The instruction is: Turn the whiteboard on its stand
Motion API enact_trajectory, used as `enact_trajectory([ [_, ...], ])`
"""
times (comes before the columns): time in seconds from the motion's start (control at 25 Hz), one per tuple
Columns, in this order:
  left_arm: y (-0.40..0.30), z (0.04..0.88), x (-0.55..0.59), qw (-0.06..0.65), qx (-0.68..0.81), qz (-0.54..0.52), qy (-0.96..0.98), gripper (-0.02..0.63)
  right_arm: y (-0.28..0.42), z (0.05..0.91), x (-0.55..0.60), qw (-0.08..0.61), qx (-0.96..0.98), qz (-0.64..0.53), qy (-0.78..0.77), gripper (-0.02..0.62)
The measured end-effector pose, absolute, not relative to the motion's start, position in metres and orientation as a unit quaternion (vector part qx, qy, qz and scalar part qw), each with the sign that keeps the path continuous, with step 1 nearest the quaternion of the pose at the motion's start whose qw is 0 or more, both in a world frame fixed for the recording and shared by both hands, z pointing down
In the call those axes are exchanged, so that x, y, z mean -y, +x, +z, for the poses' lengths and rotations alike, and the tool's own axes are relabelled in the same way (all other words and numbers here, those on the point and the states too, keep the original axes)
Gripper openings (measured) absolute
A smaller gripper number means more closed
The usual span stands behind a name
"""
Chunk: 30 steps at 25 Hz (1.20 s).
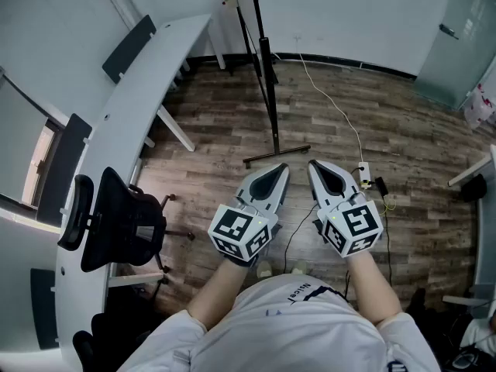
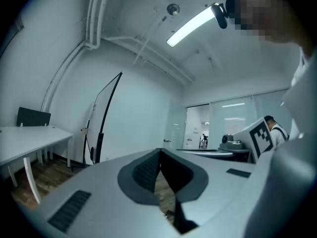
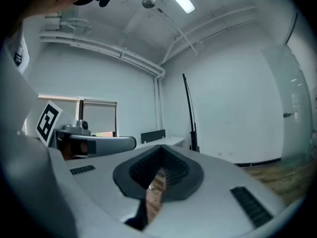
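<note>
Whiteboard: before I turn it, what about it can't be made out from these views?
- Head view: the whiteboard stands edge-on, so its face does not show; the picture's upper edge cuts off its top.
- Left gripper view: the left gripper hides its lower end.
- Right gripper view: the right gripper hides its lower end.
- All views: how it pivots is too small to tell.

Head view: your whiteboard (image 1: 262, 53) sits edge-on, top cut off by frame, face unseen. Left gripper view: distant ppl (image 2: 203, 141) too small to make out.
</note>
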<state>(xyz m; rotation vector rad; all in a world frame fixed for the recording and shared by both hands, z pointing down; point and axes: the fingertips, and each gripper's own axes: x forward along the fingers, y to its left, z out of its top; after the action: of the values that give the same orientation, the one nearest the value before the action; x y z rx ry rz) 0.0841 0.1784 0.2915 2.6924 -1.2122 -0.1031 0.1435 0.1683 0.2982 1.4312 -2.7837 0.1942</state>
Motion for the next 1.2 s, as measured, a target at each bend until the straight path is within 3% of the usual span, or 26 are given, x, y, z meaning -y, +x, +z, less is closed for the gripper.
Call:
enact_trajectory([
  [1.2, 0.11, 0.334, -0.152, 0.095, 0.44, -0.004, 0.893, 0.012, 0.184, 0.33, -0.15, -0.03, 0.895, 0.109, 0.432, 0.012],
])
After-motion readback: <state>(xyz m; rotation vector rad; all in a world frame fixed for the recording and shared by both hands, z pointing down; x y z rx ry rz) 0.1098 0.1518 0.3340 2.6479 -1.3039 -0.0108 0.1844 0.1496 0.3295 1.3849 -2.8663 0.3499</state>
